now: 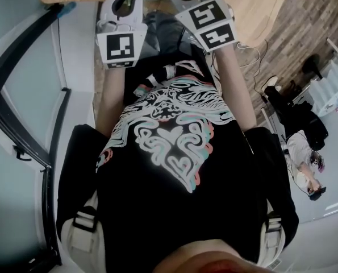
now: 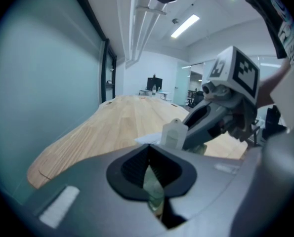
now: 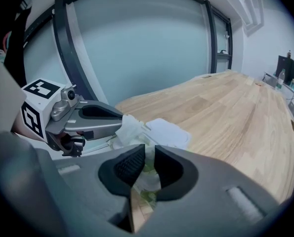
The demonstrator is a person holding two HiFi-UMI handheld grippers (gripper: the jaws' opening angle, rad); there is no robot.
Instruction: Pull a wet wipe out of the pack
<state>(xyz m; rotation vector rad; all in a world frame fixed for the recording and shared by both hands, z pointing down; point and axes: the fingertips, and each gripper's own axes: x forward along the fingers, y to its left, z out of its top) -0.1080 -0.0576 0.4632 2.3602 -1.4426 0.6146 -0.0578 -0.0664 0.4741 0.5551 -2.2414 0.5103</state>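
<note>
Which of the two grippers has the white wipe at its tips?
The left gripper: its jaws are together on the crumpled wipe beside the open lid. The right gripper grips the pack instead.

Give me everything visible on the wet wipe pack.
The soft pale-green and white wet wipe pack lies on the light wooden table. It is mostly hidden behind the right claw, whose jaws stand narrowly apart with pack material in the gap, seemingly nipped. Its rigid white flip lid is open. A crumpled white wipe sticks out of the opening, pinched at the tips of the left claw. Any print is unreadable.
</note>
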